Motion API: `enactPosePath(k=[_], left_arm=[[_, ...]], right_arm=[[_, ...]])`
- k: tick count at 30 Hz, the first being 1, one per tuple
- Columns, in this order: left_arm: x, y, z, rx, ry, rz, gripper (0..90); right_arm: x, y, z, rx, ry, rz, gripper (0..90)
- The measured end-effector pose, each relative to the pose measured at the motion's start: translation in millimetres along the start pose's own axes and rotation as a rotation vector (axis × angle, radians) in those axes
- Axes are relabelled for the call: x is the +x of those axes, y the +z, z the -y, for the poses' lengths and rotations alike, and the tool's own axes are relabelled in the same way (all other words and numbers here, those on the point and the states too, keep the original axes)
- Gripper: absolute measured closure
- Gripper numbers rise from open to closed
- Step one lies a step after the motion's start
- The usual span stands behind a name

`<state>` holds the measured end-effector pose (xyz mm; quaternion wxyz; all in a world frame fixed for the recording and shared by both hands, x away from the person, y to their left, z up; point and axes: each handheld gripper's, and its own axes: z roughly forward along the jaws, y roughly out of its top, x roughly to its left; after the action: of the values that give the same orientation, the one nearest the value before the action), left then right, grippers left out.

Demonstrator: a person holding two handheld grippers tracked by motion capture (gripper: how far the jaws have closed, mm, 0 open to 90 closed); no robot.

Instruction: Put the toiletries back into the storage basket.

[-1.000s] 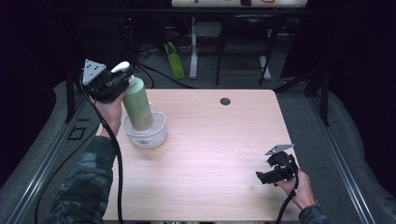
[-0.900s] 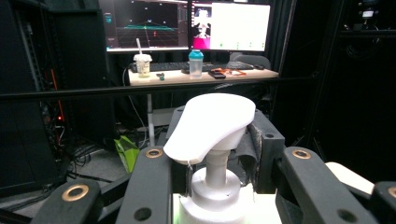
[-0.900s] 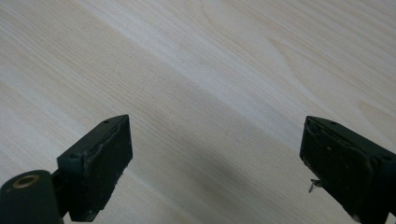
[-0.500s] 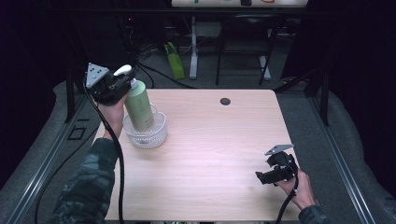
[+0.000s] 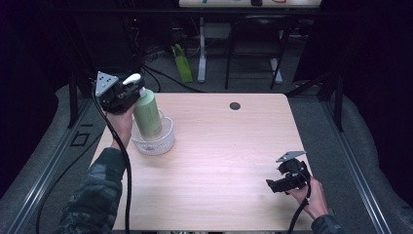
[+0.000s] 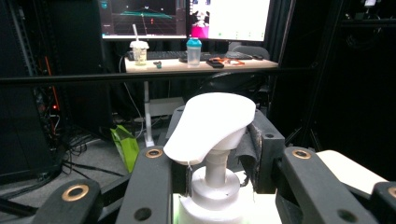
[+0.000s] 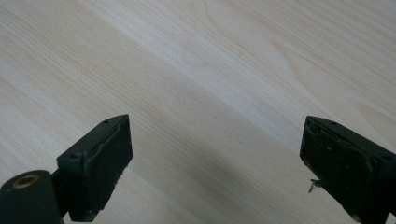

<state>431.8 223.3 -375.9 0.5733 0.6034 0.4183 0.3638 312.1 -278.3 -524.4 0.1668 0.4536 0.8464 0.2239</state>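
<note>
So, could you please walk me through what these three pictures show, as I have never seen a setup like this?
Gladly. There is no robot here: a person holds hand-held tongs in each hand at a wooden table. The high view looks down from above the person's side. The other two pictures come from small cameras riding on the tongs themselves.

The left tongs are shut on the neck of a green pump bottle, just under its white pump head. The bottle's base sits in a white basket near the table's left edge.

The right tongs are open and hold nothing; their camera looks at bare wood between the two black jaws. A small dark round spot lies near the far edge.
</note>
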Motion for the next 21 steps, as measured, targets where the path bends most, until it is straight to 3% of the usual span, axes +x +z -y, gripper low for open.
enactPosePath(k=[21], left_arm=[[0.1, 1.6, 25.9, 0.032, -0.028, 0.007, 66.4]], right_arm=[[0.3, -0.4, -0.2, 0.000, -0.001, 0.001, 8.7]])
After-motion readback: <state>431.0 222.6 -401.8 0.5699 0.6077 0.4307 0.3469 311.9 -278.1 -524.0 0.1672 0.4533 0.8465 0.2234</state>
